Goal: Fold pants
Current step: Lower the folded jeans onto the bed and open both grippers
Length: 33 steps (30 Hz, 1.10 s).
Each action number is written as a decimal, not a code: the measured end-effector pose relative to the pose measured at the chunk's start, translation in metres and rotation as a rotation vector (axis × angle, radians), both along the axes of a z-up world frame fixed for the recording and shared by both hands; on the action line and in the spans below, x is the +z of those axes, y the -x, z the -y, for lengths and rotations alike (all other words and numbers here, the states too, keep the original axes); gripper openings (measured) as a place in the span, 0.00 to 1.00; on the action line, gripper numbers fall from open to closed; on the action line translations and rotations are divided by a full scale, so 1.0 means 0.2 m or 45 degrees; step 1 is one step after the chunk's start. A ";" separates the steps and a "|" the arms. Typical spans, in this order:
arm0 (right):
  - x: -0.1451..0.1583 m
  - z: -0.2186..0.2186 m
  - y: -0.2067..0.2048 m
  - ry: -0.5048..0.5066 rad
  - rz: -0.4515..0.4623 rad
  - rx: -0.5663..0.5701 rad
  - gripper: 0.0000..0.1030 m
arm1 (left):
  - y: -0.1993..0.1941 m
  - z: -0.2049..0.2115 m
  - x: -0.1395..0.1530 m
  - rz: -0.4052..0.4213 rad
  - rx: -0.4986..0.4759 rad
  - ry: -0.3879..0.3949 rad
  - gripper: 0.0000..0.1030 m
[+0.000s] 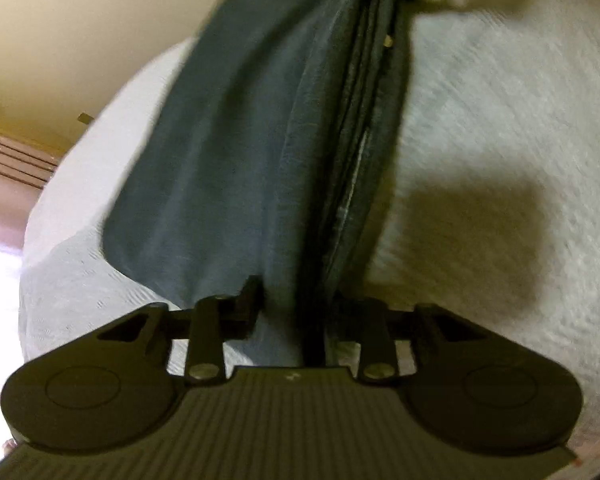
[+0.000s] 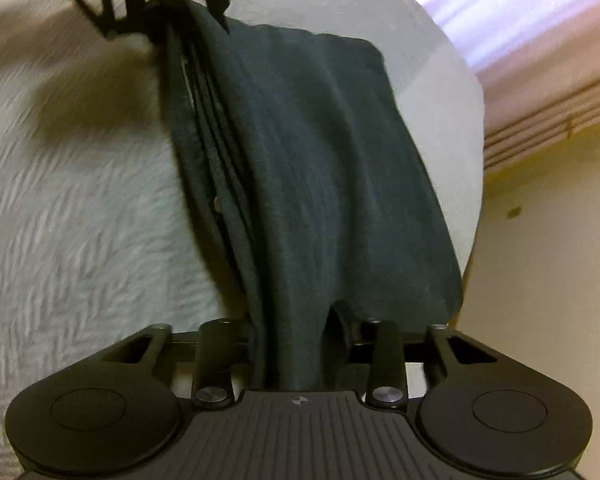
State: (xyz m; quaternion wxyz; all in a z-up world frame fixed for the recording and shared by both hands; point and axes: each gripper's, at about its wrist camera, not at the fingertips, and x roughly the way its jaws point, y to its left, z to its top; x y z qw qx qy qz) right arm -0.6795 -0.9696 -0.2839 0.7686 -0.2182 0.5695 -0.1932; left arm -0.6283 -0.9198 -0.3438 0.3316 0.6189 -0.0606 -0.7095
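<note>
No containers here. My left gripper [image 1: 296,312] and right gripper [image 2: 296,332] both clamped on dark pants [image 1: 236,140], stretched over white bedspread [image 1: 480,120]. Fingertips buried in fabric, edges blurry.

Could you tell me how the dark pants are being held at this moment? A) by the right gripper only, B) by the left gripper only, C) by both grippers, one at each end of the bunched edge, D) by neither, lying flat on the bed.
C: the left gripper and the right gripper are each shut on the pants, which stretch between them above the white bedspread.
</note>
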 end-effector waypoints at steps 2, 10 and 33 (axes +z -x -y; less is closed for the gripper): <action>0.02 -0.05 0.07 -0.036 -0.010 -0.055 0.43 | -0.05 -0.03 0.04 -0.049 0.066 -0.047 0.34; 0.44 0.05 0.30 -0.259 0.186 -0.439 0.44 | -0.37 0.03 0.39 -0.276 0.308 -0.189 0.33; 0.27 0.95 0.13 -0.774 0.799 -0.915 0.33 | -0.17 0.72 0.28 -0.724 0.578 -0.315 0.31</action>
